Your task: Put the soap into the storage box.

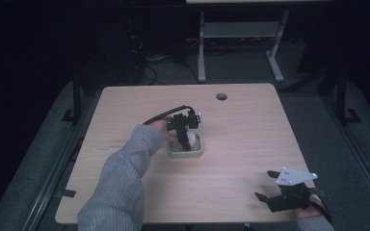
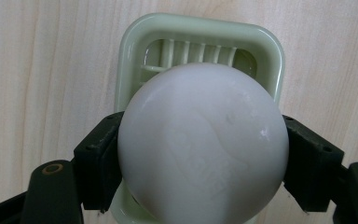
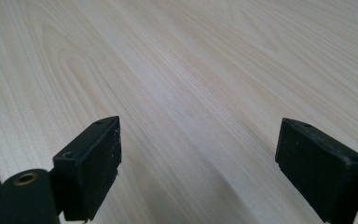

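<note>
The ball (image 2: 203,144) is plain white, and the slatted dish (image 2: 270,56) under it is pale green. Both grippers (image 1: 187,126) (image 1: 269,185) are black (the right one carries a grey plate), above a light wood-grain table (image 1: 250,134); the sleeve (image 1: 120,187) is grey.

Pale wooden table (image 1: 250,139) (grommet hole (image 1: 221,96)), dark room.

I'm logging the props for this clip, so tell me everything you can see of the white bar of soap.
The white soap is a rounded, smooth, matte oval bar with a faint embossed mark on its face. It is whole and looks dry. The left gripper clamps it by its two sides, its black jaws pressing against it, over the pale green slatted soap dish on the wooden table. Whether its underside touches the dish cannot be told. In the high view it shows as a small white shape at the dish.
</note>
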Motion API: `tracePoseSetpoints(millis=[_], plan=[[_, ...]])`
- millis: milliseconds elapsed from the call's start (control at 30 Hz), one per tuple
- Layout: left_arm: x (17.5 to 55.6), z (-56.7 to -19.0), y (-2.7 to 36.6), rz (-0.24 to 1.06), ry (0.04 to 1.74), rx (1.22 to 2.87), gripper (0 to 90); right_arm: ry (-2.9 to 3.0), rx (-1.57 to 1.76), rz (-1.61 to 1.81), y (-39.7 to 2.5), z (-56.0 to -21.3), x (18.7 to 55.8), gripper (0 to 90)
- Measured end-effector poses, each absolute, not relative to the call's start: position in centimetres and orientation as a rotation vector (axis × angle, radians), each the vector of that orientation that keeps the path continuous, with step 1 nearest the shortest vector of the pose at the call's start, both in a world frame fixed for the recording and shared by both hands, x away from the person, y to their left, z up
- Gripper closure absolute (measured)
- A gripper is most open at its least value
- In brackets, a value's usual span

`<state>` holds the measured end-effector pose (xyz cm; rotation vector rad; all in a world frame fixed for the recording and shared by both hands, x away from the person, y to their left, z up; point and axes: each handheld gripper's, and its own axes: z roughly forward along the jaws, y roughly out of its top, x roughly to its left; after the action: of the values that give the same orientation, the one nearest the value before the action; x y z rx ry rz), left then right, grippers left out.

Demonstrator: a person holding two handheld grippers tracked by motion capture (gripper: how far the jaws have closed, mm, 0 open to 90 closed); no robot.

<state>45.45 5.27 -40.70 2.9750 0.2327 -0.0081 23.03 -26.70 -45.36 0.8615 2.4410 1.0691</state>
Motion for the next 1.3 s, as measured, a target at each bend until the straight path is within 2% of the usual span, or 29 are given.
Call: tracePoseSetpoints(millis=[1300], plan=[[45.72, -41.15, 5.44, -0.016, 0.238, 2.985, 23.2, 2.439, 0.857, 1.085, -26.7, -45.29, 22.98, 13.8]])
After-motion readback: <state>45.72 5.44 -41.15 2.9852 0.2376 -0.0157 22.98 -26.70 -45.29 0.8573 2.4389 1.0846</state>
